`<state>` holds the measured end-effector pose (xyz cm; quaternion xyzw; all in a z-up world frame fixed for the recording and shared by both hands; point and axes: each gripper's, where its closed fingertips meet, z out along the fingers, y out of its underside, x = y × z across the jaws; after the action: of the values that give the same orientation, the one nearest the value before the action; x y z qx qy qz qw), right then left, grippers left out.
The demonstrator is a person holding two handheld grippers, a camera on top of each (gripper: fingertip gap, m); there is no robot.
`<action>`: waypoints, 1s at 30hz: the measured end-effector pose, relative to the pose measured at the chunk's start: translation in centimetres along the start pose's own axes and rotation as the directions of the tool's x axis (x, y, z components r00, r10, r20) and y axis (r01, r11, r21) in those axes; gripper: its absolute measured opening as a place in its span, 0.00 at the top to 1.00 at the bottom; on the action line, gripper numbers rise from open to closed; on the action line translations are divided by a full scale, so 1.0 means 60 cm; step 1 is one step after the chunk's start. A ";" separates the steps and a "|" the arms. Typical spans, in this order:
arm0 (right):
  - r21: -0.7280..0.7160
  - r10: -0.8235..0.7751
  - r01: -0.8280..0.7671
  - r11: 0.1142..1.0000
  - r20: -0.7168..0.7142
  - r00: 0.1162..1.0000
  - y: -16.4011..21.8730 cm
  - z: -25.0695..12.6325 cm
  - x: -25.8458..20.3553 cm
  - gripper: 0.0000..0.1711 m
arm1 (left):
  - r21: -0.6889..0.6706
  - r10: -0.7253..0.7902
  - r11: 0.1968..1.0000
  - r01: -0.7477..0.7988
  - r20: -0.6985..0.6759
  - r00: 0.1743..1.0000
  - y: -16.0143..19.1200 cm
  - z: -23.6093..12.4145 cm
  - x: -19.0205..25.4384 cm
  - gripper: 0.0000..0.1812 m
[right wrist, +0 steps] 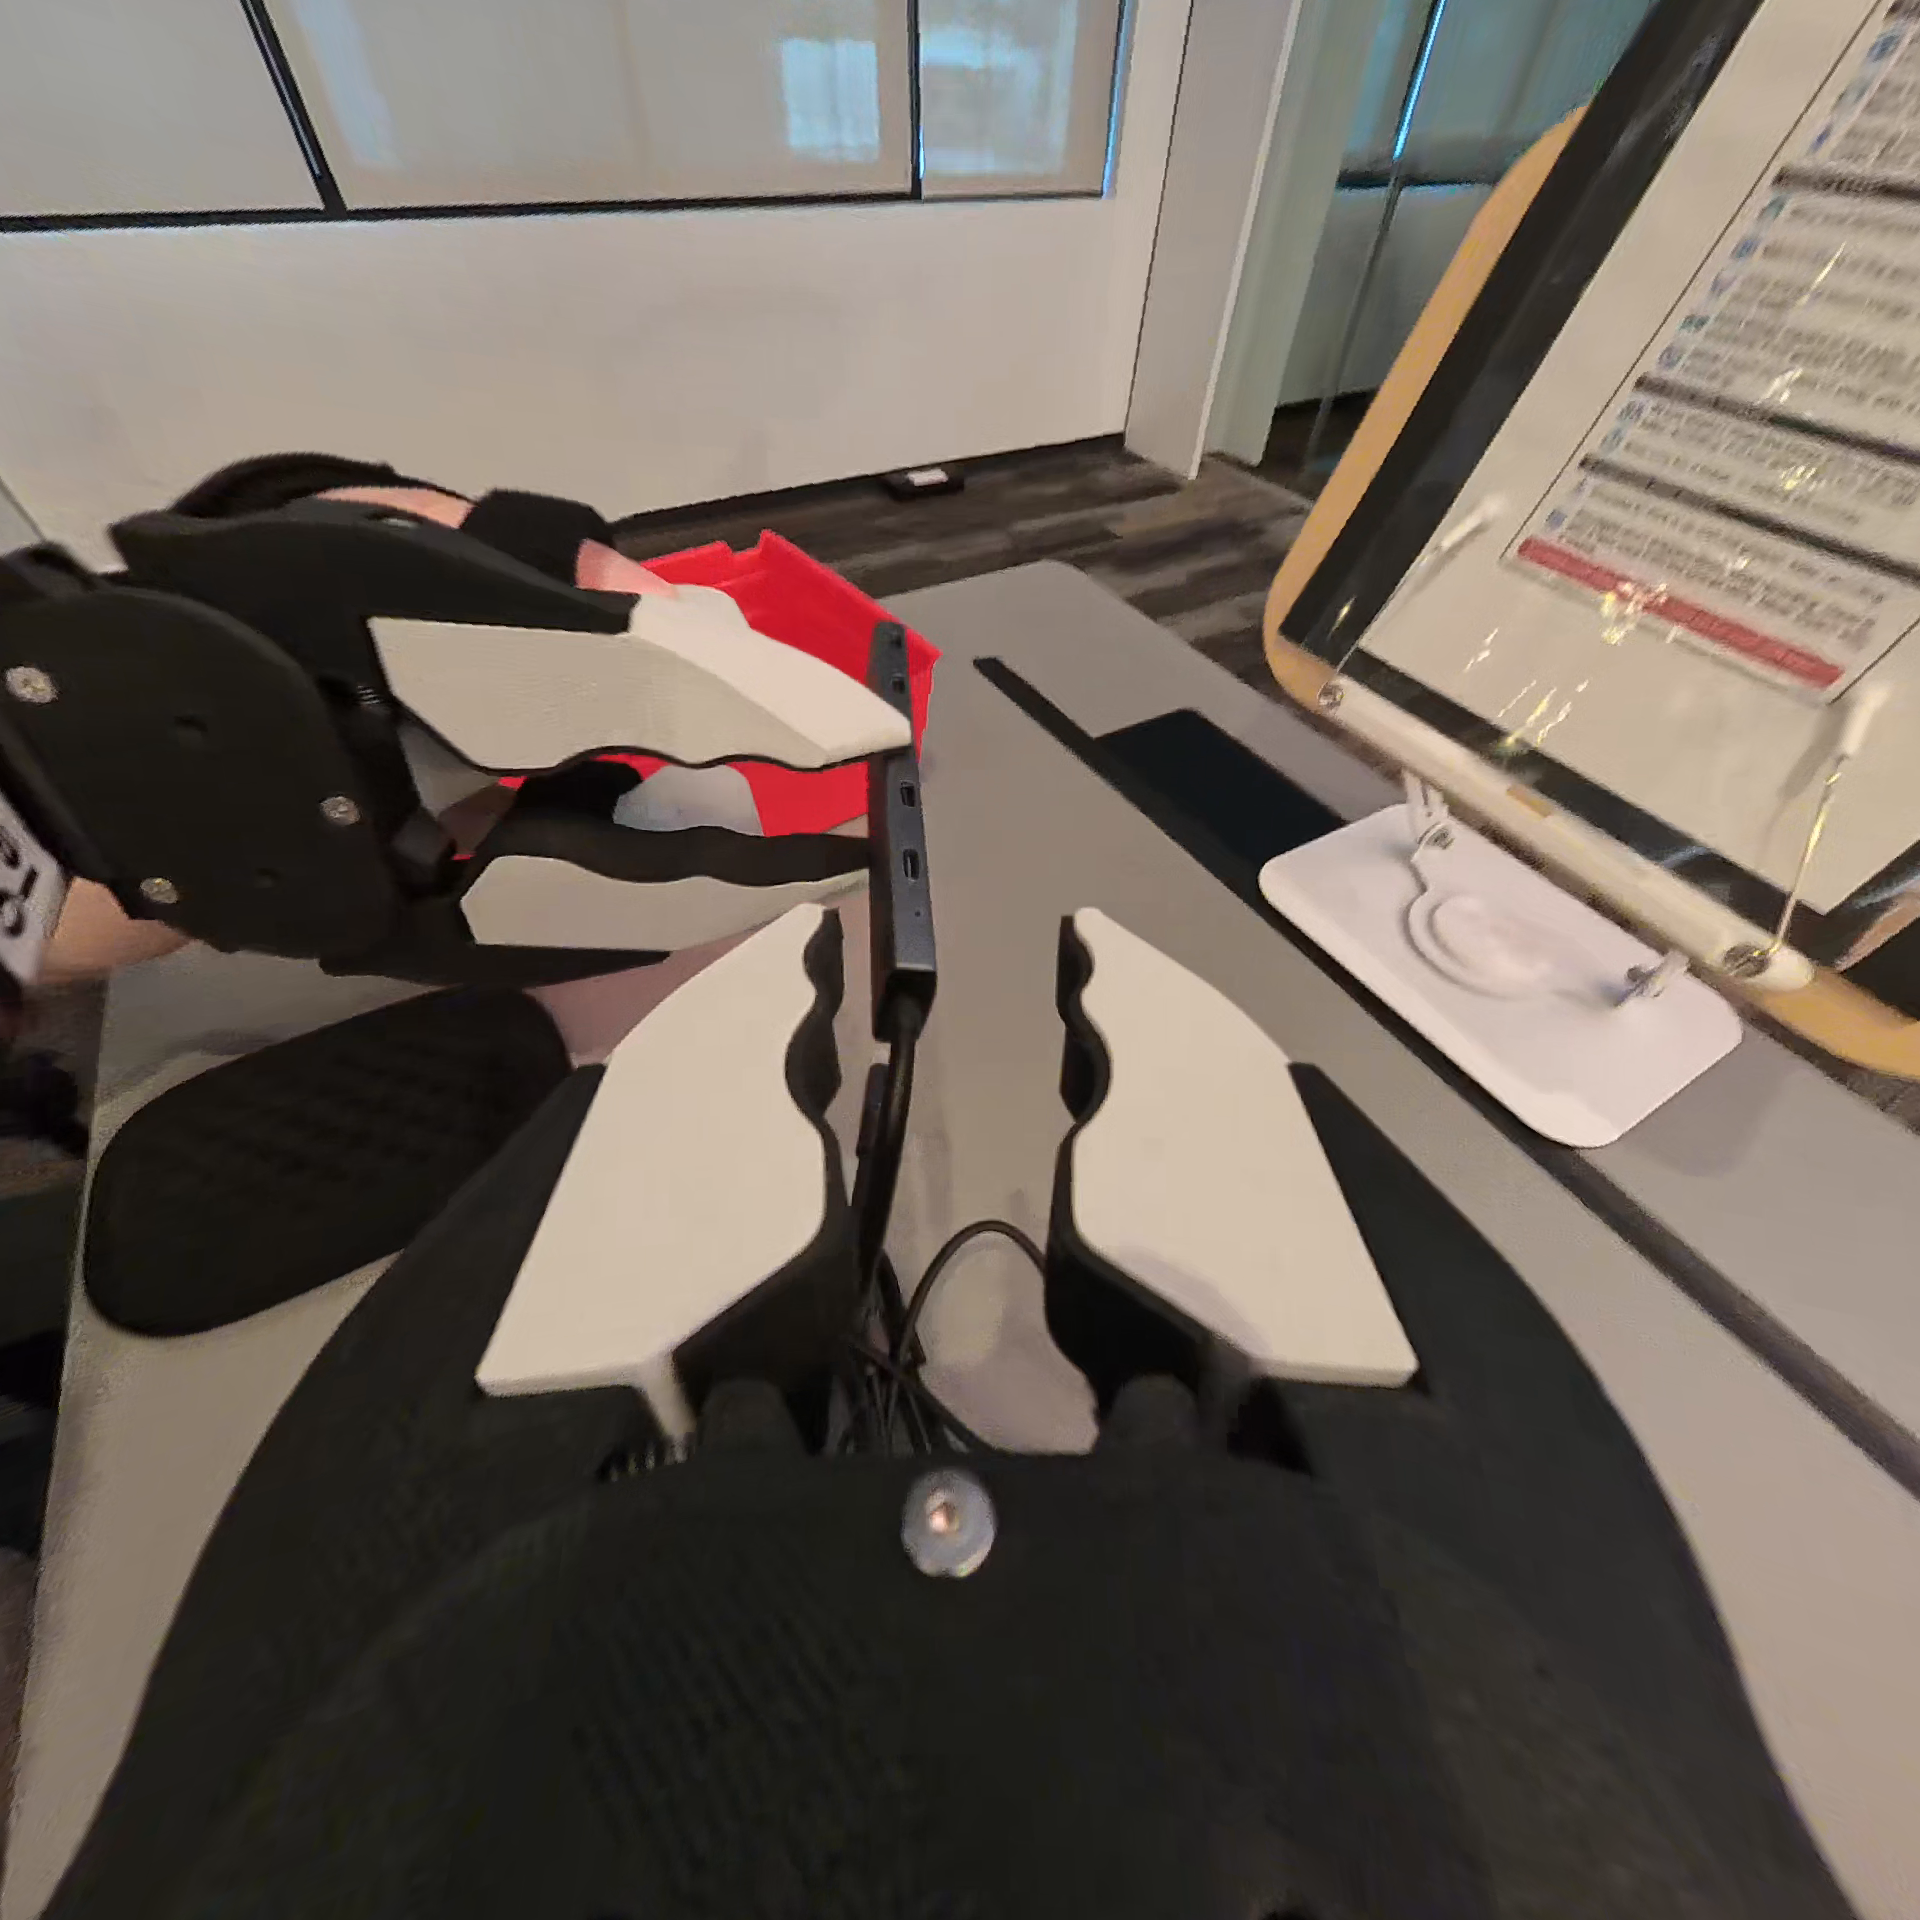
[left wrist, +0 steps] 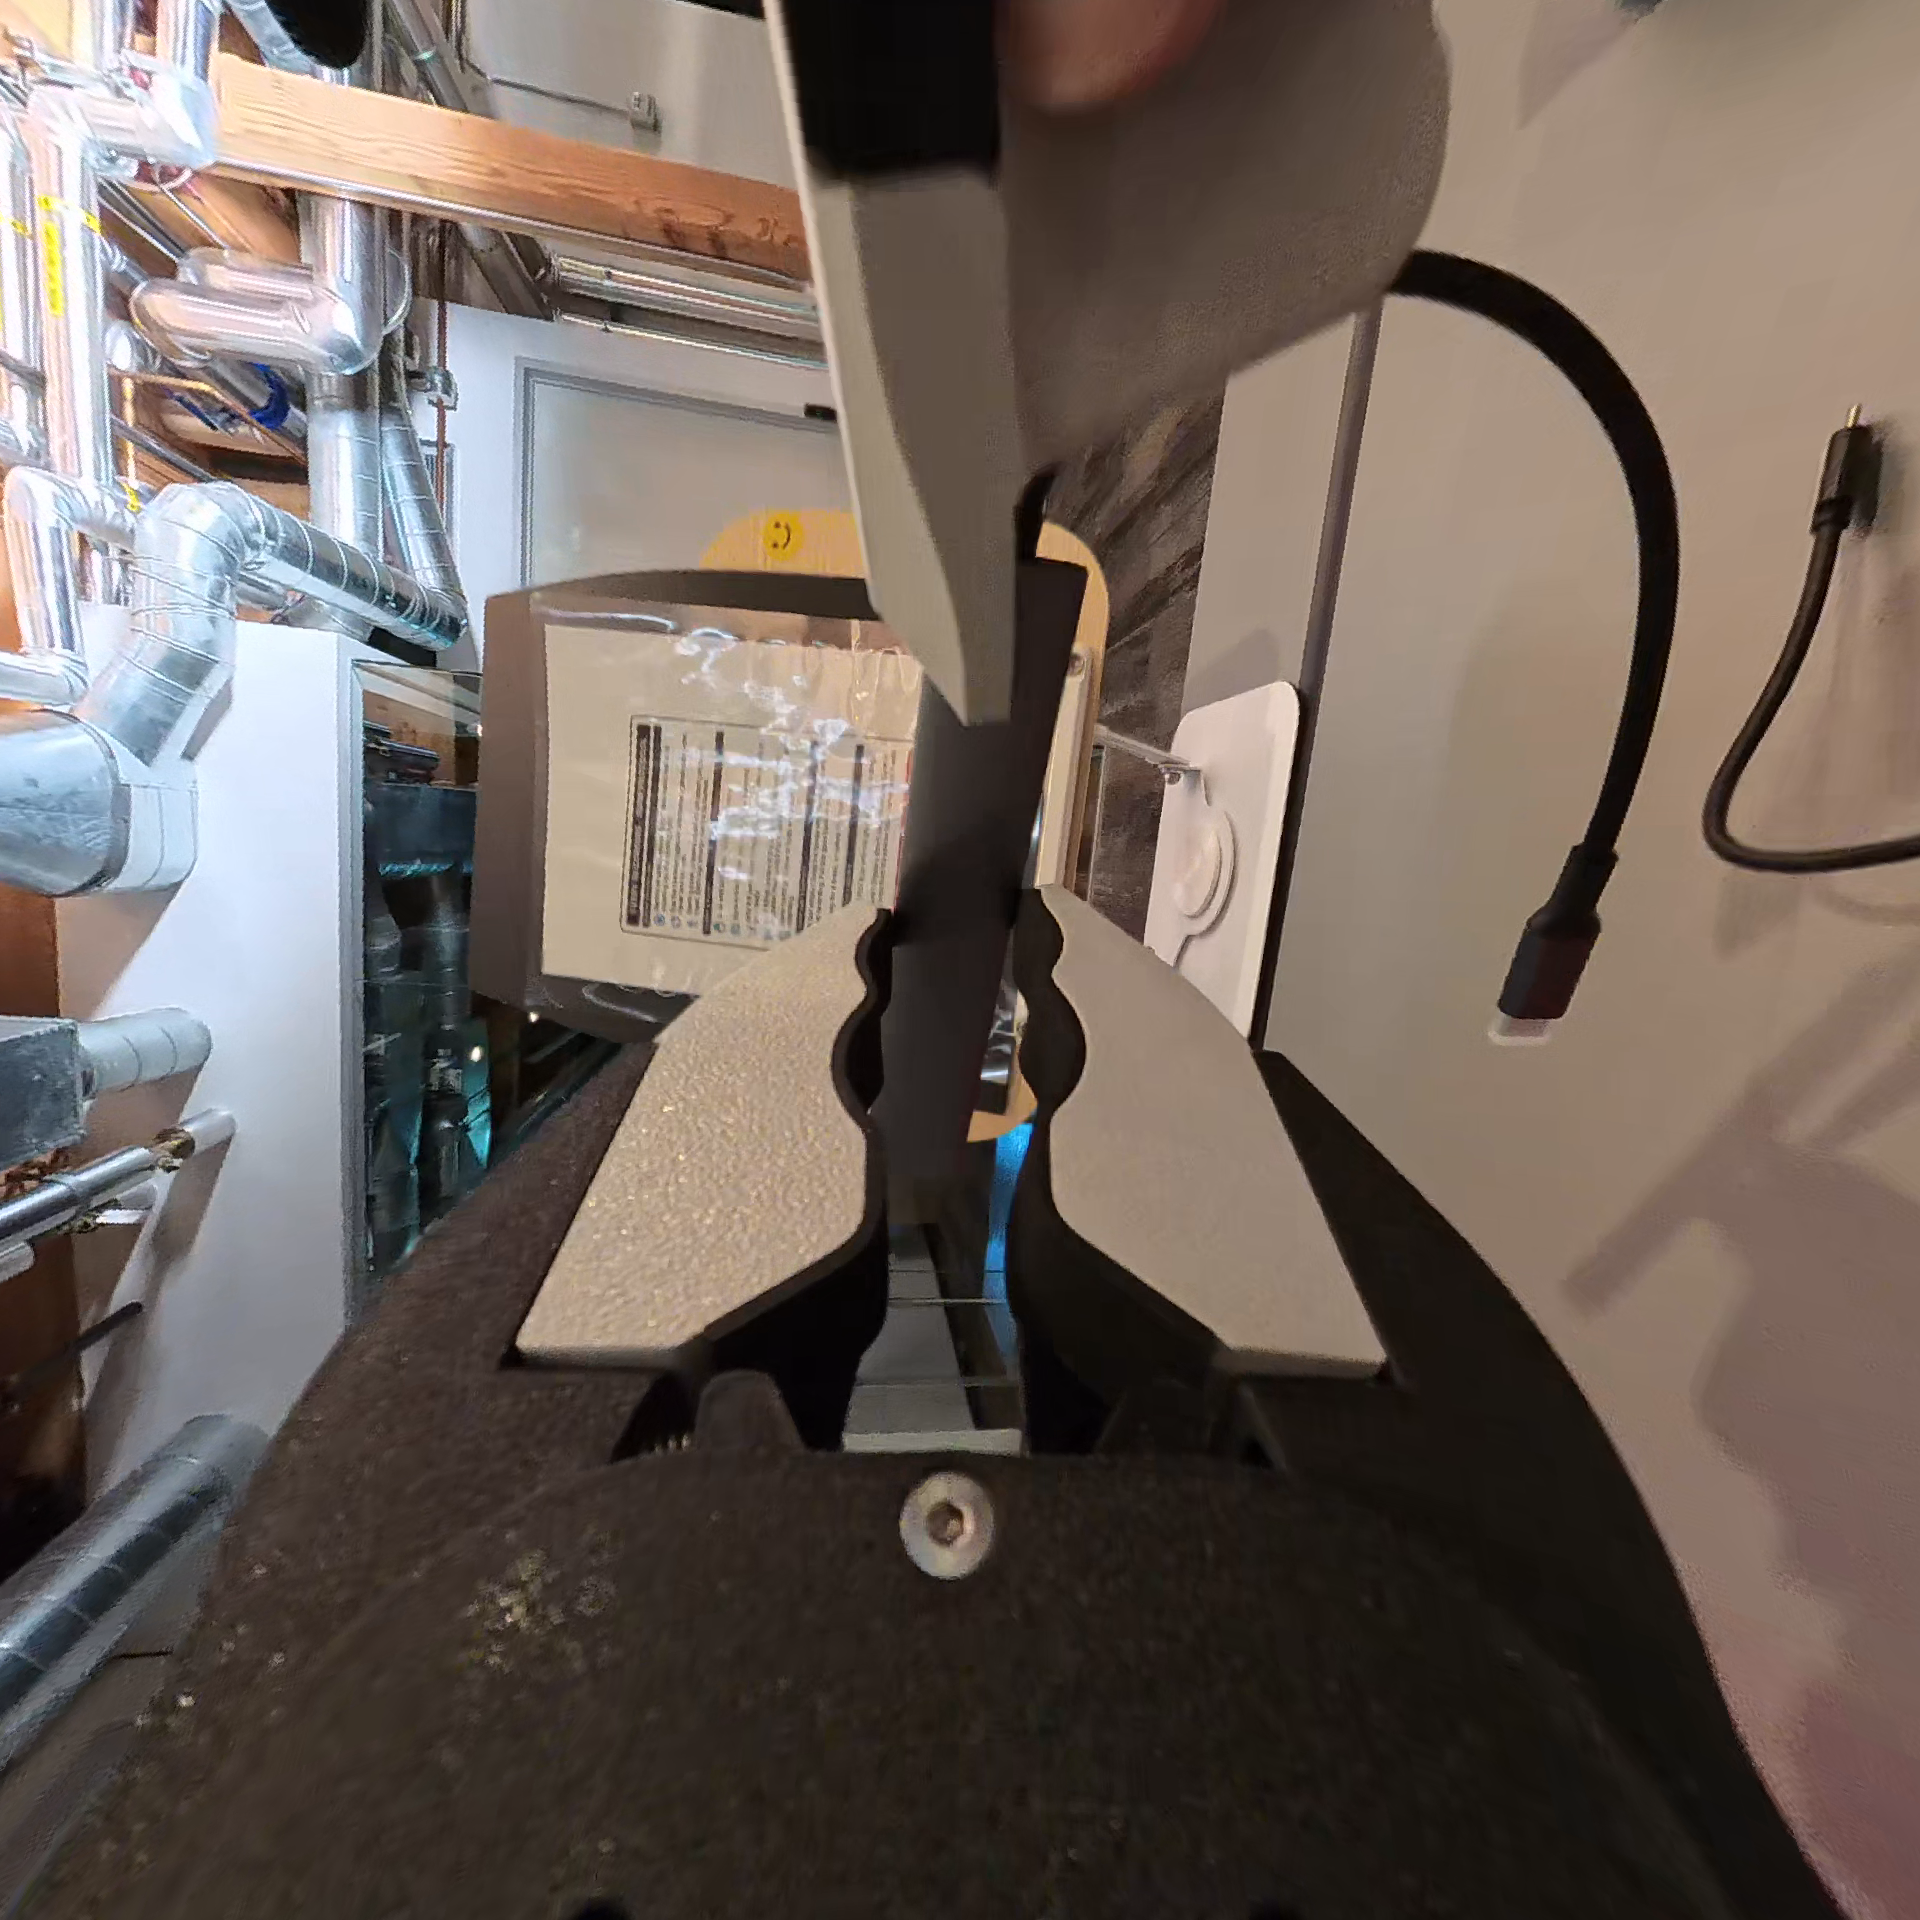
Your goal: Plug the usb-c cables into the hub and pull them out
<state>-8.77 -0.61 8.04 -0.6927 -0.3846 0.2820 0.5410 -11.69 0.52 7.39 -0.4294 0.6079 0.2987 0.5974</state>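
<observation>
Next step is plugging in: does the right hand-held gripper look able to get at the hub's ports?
Probably yes: the right hand-held gripper is open just short of the hub, whose ports face the open table side; the left hand-held gripper grips it from the opposite side.

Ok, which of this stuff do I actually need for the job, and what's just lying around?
For the job: hub, clamped in the left gripper; open right gripper; thick black cable and thin black cable, plug ends free.
Lying about: red bin; white sign stand.
</observation>
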 end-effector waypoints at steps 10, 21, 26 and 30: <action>-0.073 -0.381 0.387 0.919 0.083 0.921 0.060 -0.008 0.028 0.93 | -0.056 -0.372 0.927 0.371 -0.269 0.888 0.003 -0.007 0.031 0.78; 0.242 -0.595 0.544 0.803 0.281 0.753 0.075 -0.025 -0.036 0.93 | -0.107 -0.483 0.844 0.525 -0.577 0.659 0.006 -0.002 0.137 0.94; 0.119 -0.551 0.538 0.834 0.177 0.815 0.102 0.003 0.015 0.82 | -0.266 -0.535 0.845 0.464 -0.432 0.726 0.061 0.008 0.152 0.96; -0.031 -0.525 0.534 0.845 0.148 0.838 0.141 0.006 0.060 0.81 | -0.537 -0.516 0.769 0.347 -0.201 0.833 0.177 0.000 0.166 0.96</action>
<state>-5.18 1.57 -0.15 -0.5576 -0.6061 0.1536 0.5461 -20.20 3.70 -3.97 -0.7377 0.4903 0.2136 0.4120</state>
